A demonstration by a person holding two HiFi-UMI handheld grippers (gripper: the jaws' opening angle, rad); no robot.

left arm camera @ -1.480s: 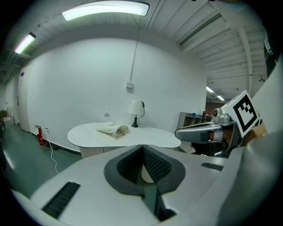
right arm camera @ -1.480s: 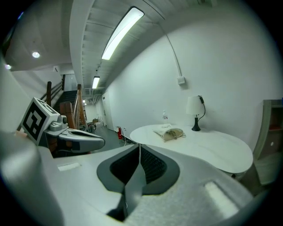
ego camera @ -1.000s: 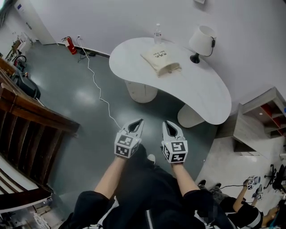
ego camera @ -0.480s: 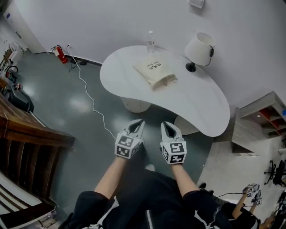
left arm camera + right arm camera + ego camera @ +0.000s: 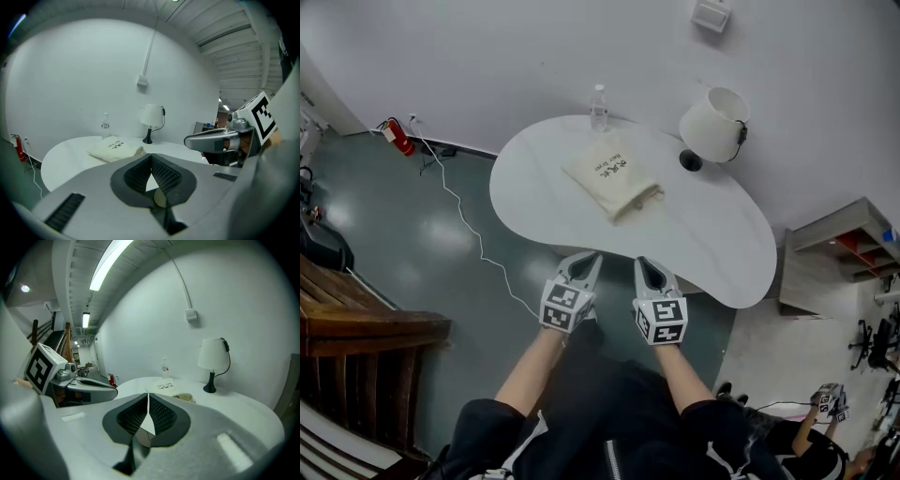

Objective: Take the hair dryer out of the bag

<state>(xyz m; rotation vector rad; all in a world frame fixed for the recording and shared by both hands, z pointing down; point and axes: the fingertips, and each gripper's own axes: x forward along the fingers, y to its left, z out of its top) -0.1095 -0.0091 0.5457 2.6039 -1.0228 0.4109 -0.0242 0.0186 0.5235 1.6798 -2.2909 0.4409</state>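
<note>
The left gripper [image 5: 589,261] and right gripper [image 5: 645,265] were side by side, jaws pressed together on nothing, near the edge of the white table [image 5: 712,234]. The cream bag [image 5: 611,175] lay flat on the table at their twelve o'clock, a bottle [image 5: 598,98] at its twelve and a lamp [image 5: 712,124] at its two; the hair dryer was out of sight.

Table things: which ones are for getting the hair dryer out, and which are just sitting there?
For the job: bag, left hand-held gripper, right hand-held gripper, both shut and empty.
Just sitting there: bottle, lamp.
</note>
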